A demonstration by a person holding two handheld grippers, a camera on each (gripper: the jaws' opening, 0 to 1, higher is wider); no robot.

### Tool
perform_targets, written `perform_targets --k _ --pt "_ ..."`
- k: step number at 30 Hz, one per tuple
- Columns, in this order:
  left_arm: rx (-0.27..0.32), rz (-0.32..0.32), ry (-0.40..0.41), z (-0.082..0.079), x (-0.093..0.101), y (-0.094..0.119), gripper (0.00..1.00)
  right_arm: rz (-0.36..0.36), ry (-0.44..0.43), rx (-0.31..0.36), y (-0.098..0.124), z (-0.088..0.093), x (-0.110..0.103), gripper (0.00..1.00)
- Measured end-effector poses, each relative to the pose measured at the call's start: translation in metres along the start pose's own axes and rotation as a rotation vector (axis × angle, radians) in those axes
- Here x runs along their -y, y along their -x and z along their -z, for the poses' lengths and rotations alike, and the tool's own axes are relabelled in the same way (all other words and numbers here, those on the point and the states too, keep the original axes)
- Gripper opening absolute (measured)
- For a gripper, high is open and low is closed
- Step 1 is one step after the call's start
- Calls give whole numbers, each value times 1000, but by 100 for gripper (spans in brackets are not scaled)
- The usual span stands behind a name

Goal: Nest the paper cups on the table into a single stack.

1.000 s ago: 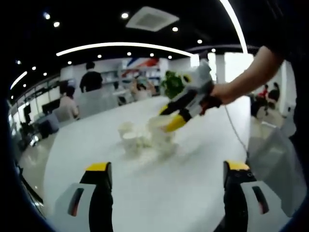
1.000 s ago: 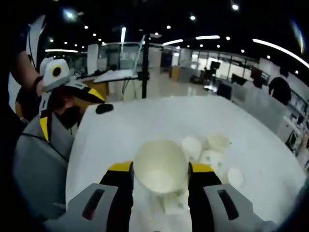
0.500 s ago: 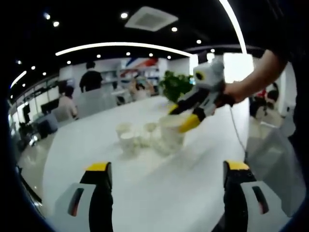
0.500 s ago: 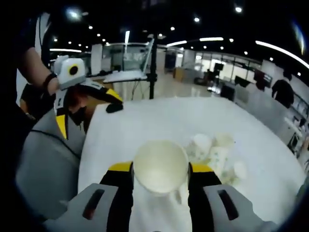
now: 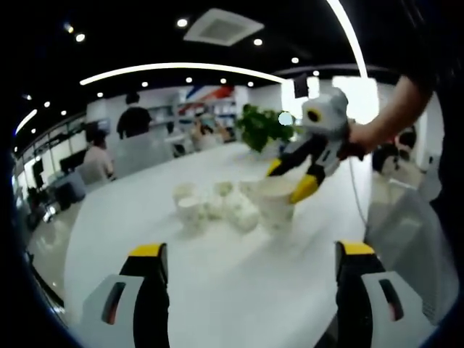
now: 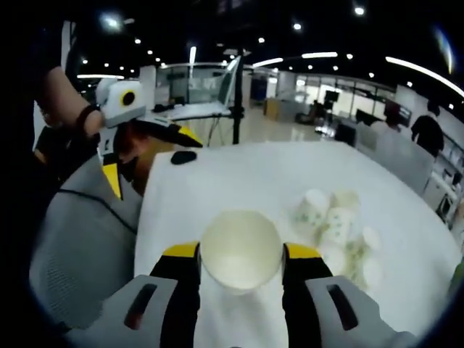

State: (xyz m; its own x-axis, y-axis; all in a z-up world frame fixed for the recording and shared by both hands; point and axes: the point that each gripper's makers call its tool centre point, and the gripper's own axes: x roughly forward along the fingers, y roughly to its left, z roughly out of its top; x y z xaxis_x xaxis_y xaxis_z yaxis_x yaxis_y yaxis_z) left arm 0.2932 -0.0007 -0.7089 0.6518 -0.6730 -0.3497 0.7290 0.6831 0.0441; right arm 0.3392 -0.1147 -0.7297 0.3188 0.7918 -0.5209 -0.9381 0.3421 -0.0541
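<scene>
While the left gripper view looks across a white surface (image 5: pixel 217 268), the left tool (image 5: pixel 250 290) shows its two yellow-tipped jaws spread wide apart with nothing between them. Farther out, a loose cluster of paper cups (image 5: pixel 214 206) lies on the surface. Just beside it, the right tool (image 5: pixel 290 180), held by a hand (image 5: pixel 359 136), clamps a paper cup (image 5: pixel 275 205). A green plant (image 5: pixel 261 127) stands beyond.

From the right gripper view, the right tool (image 6: pixel 239 261) grips the paper cup (image 6: pixel 241 257) between its jaws, mouth toward the camera. The cluster (image 6: pixel 337 228) lies to the right on the surface (image 6: pixel 246 174). The left tool (image 6: pixel 156 148) hovers at upper left.
</scene>
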Motion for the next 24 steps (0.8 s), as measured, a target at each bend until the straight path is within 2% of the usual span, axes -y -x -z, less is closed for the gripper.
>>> perform_targets --k 15,24 --pt "0 5 2 0 3 -1 96 -17 4 -43 0 25 -25 41" --pt "1 3 5 2 3 2 96 -40 6 -61 -3 34 -37 41"
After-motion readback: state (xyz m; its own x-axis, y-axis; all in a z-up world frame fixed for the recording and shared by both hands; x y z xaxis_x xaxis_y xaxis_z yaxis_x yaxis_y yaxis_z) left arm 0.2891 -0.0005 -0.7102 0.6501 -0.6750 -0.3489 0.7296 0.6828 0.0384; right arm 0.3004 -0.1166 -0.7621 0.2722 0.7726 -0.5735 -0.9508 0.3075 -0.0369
